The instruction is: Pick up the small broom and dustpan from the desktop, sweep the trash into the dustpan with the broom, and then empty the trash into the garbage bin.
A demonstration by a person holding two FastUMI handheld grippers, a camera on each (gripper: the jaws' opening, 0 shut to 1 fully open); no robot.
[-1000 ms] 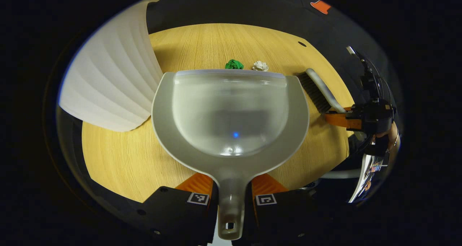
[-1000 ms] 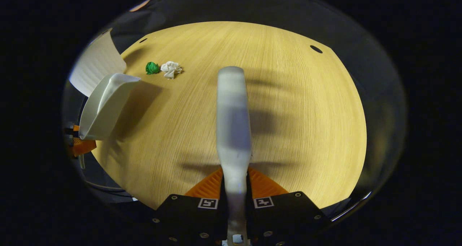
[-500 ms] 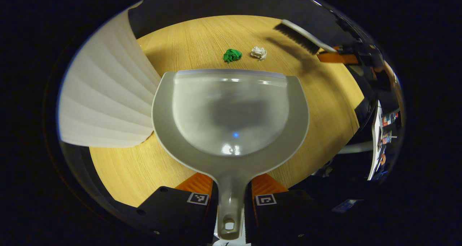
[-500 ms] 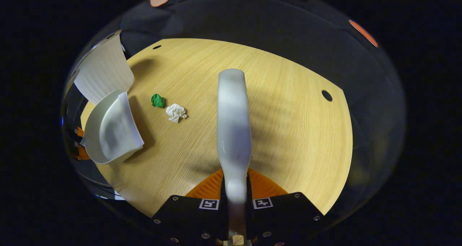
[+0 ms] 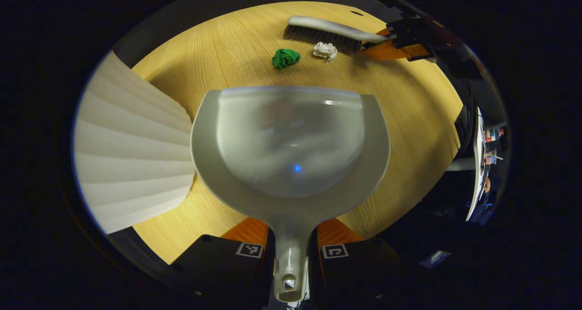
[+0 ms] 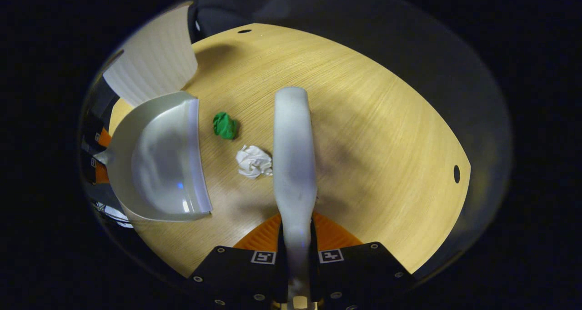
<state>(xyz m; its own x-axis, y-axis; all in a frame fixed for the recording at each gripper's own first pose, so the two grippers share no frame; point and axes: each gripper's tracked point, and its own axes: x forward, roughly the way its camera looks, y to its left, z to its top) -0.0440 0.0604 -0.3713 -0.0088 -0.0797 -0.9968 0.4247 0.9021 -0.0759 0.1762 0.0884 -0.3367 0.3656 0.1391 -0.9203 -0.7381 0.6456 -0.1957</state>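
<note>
- My left gripper (image 5: pixel 291 244) is closed on the dustpan (image 5: pixel 291 142) handle, both fingers pressing its sides. Pan mouth faces 12 o'clock in the left gripper view, held over the desk (image 5: pixel 409 110); I cannot tell whether the lip touches the wood.
- My right gripper (image 6: pixel 298 251) is clamped on the broom (image 6: pixel 294 151) handle. In the right gripper view the broom's long axis runs straight out to 12 o'clock.
- Trash: green wad (image 5: pixel 285 57) and white wad (image 5: pixel 325 51), near each other, both beyond the pan lip at about 12 o'clock in the left gripper view.
- Key relation: in the left gripper view the broom head lies crosswise at 12 to 1 o'clock, bristles on the far side of the wads, just beside the white one. Wads sit between broom and pan, so a stroke toward 6 o'clock should carry them in, in my judgement.
- In the right gripper view the white wad is right against the broom's left side, at 10 o'clock; green wad further toward 10 o'clock; pan at 9 o'clock, mouth toward the wads.
- Right gripper is the nearer one to the trash.
- Bin (image 5: pixel 132 151), white and ribbed, at 9 o'clock of the pan.
- Writing: square coded markers on the gripper bodies; no brand or readable text.
</note>
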